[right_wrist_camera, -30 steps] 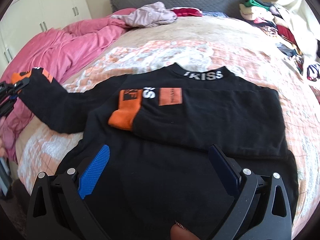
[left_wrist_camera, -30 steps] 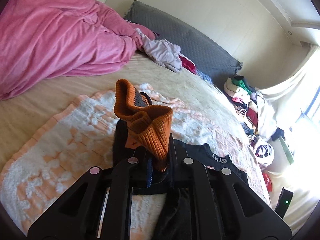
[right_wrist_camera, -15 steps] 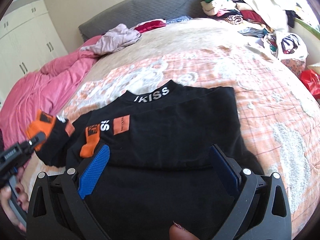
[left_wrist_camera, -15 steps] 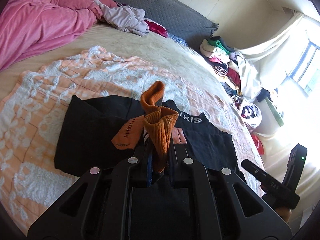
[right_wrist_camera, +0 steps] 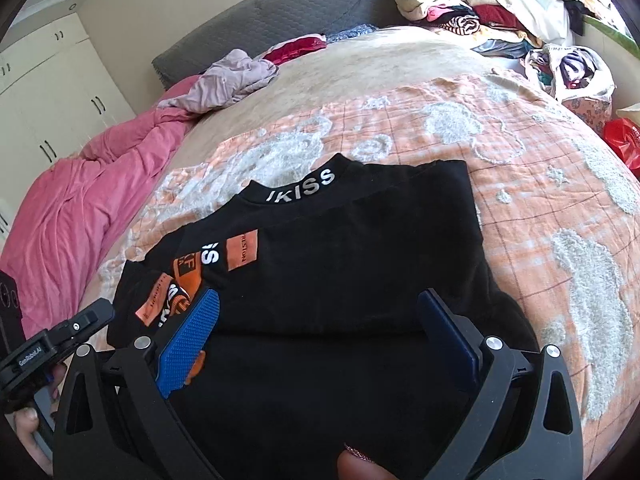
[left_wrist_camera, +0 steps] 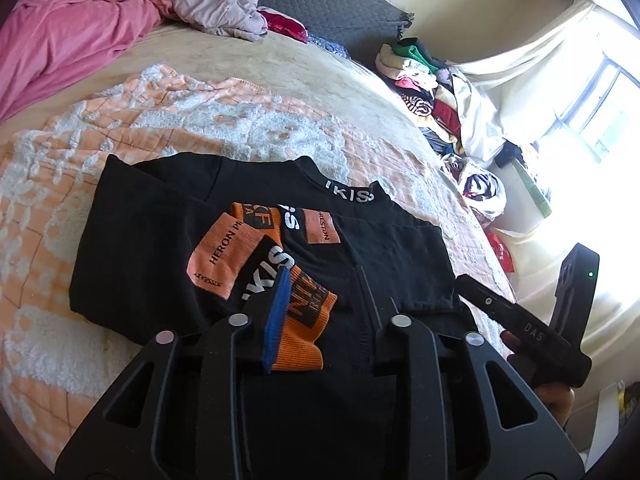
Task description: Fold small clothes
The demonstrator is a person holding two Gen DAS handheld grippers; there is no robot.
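Observation:
A black sweatshirt (left_wrist_camera: 152,240) with orange cuffs and white "KISS" lettering lies on an orange-and-white quilt (left_wrist_camera: 60,152); it also shows in the right wrist view (right_wrist_camera: 360,248). Both sleeves are folded across its chest. My left gripper (left_wrist_camera: 324,304) is open just above the garment, and the orange cuff (left_wrist_camera: 302,328) of the left sleeve lies loose between its fingers. My right gripper (right_wrist_camera: 316,324) is open and empty over the sweatshirt's lower half, and it shows in the left wrist view (left_wrist_camera: 520,340).
A pink duvet (left_wrist_camera: 60,28) lies bunched at the far left of the bed. A lilac garment (left_wrist_camera: 216,12) and a grey headboard (left_wrist_camera: 320,0) are at the back. A heap of clothes (left_wrist_camera: 420,76) sits off the bed's right side, near a bright window.
My left gripper carried the orange-cuffed sleeve rightward over the chest, laid it down and opened. My right gripper stayed open over the hem.

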